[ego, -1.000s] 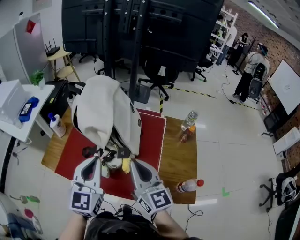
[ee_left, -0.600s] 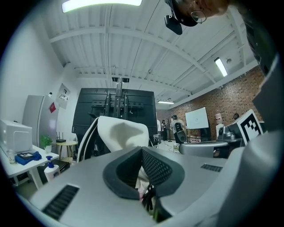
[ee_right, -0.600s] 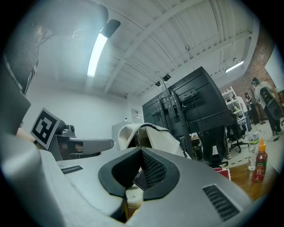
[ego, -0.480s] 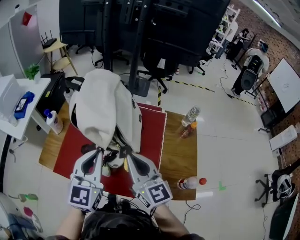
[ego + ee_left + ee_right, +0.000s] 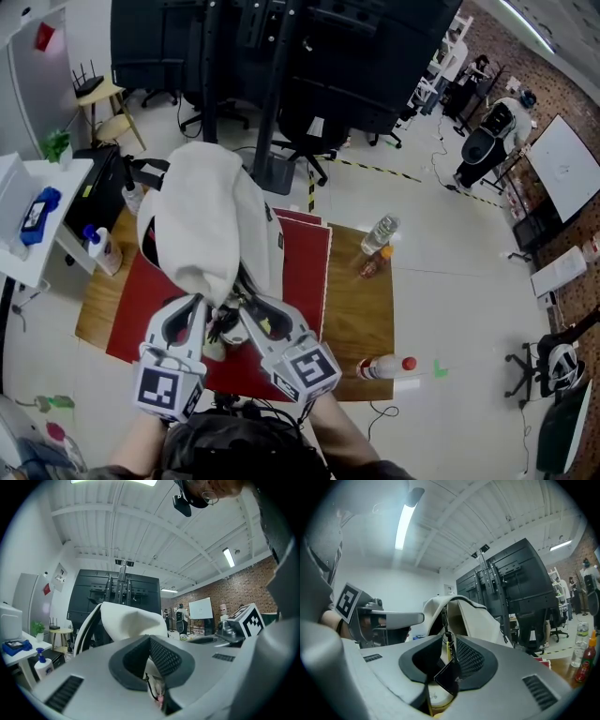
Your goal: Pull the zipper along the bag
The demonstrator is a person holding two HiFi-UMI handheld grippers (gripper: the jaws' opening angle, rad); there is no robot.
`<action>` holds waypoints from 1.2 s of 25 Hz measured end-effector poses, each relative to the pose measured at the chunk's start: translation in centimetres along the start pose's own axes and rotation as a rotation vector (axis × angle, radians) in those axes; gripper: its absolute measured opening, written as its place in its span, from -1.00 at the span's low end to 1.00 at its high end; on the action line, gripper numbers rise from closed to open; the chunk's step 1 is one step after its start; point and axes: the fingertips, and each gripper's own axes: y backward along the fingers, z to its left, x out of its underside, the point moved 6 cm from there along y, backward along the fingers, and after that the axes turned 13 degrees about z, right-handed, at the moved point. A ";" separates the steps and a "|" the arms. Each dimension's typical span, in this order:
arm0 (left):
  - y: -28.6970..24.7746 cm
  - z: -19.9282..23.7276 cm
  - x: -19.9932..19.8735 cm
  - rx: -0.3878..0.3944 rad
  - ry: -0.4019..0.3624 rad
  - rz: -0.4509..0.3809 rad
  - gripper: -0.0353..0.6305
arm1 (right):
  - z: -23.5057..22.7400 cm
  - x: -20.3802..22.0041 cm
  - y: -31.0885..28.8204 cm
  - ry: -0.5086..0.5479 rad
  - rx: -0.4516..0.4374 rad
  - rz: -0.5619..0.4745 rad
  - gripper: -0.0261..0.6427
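A white backpack (image 5: 202,211) stands on the red mat (image 5: 300,272), its opening facing me. My left gripper (image 5: 199,302) is shut on a fold of the bag's white fabric (image 5: 152,677) beside a thin black cord. Close beside it, my right gripper (image 5: 239,305) is at the zipper line. In the right gripper view its jaws (image 5: 447,665) are opening, and the zipper pull with its black tag (image 5: 453,676) hangs loose between them. The bag (image 5: 478,618) rises just beyond. The inside of the bag is mostly hidden.
The mat lies on a wooden table (image 5: 361,300). On the bare wood stand a water bottle (image 5: 380,234) and a small sauce bottle (image 5: 373,262); another bottle (image 5: 382,367) lies near the front edge. A spray bottle (image 5: 97,248) stands at the table's left. Office chairs and black stands are behind.
My right gripper has swung left and forward, closer to the left gripper under the bag's edge. The left gripper has kept its hold and barely moved.
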 end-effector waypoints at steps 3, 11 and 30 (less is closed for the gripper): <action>-0.1 0.4 -0.1 0.006 -0.007 -0.009 -0.84 | -0.2 -0.3 -0.8 0.056 -0.007 0.029 -0.51; -1.0 0.9 -0.3 0.020 -0.010 -0.011 -0.84 | -0.4 -1.3 -3.0 0.176 -0.123 0.094 -0.45; -1.7 1.5 -0.3 0.026 -0.011 -0.012 -0.84 | 1.1 -0.9 -2.6 0.256 -0.116 0.070 -0.63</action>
